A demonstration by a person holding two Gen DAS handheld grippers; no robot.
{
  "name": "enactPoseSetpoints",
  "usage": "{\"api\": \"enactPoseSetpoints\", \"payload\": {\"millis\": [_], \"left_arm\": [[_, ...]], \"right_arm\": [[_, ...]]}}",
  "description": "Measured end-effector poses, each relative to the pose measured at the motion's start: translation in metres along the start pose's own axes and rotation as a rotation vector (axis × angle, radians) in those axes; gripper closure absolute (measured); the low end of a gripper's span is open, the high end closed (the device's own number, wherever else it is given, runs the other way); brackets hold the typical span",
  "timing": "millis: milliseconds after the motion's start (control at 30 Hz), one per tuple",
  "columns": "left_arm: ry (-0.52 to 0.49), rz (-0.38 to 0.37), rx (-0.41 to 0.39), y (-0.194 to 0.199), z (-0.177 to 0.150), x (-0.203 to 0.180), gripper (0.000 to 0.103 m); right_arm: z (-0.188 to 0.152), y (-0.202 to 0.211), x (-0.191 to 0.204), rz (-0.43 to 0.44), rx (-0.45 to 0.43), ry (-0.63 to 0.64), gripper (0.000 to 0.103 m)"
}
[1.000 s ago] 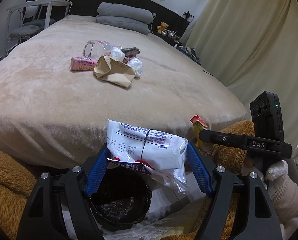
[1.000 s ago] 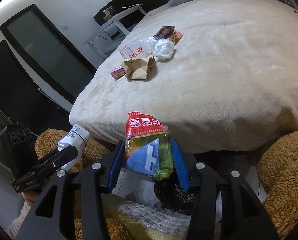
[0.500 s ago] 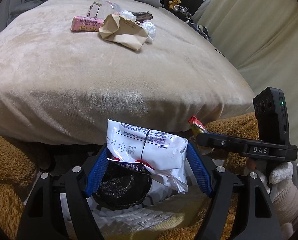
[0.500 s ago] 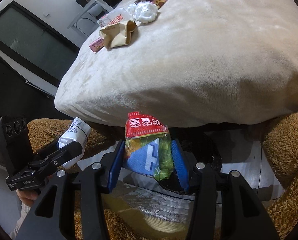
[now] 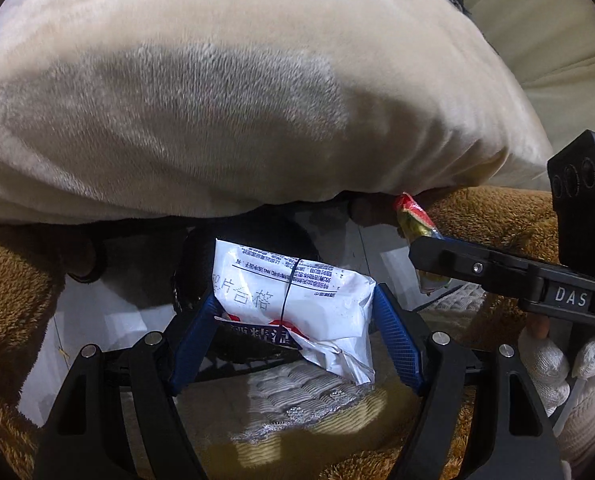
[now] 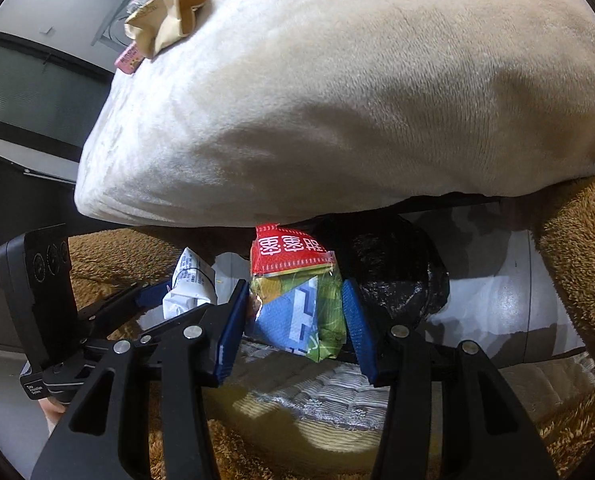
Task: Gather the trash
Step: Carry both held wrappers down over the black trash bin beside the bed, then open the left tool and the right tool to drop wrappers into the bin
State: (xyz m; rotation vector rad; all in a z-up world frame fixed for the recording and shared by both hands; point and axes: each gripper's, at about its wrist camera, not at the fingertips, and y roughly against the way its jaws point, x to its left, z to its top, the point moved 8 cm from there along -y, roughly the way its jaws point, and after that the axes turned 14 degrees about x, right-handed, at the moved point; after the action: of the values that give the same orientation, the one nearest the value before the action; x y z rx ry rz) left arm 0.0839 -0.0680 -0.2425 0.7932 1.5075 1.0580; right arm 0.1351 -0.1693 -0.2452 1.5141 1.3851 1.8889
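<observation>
Left gripper [image 5: 293, 332] clamps white printed plastic packet [image 5: 293, 304]; right gripper [image 6: 293, 316] clamps red-topped green-blue snack wrapper [image 6: 297, 292]. Both poised above black-lined round bin [image 6: 397, 276] below bed edge, apparently for dropping.

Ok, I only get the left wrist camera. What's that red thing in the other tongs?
Observer: A snack wrapper, red on top with green and blue below, pinched in the right tongs.
Operator: Is there trash on the bed? I just see blanket.
Observer: Yes, a crumpled brown paper bag and a pink packet lie on the blanket.
Operator: And where's the bin from that side?
Observer: The black-lined bin sits on the floor just past the wrapper, a little to its right in that view, below the bed's edge.
</observation>
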Motion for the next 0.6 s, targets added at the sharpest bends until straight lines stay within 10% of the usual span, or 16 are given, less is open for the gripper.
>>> {"api": "enactPoseSetpoints", "payload": {"millis": [600], "left_arm": [[0.043,-0.01,0.146,-0.032,-0.002,0.004,0.026]], "right_arm": [[0.001,-0.038,-0.028,-0.04,0.146,-0.148,0.045]]}}
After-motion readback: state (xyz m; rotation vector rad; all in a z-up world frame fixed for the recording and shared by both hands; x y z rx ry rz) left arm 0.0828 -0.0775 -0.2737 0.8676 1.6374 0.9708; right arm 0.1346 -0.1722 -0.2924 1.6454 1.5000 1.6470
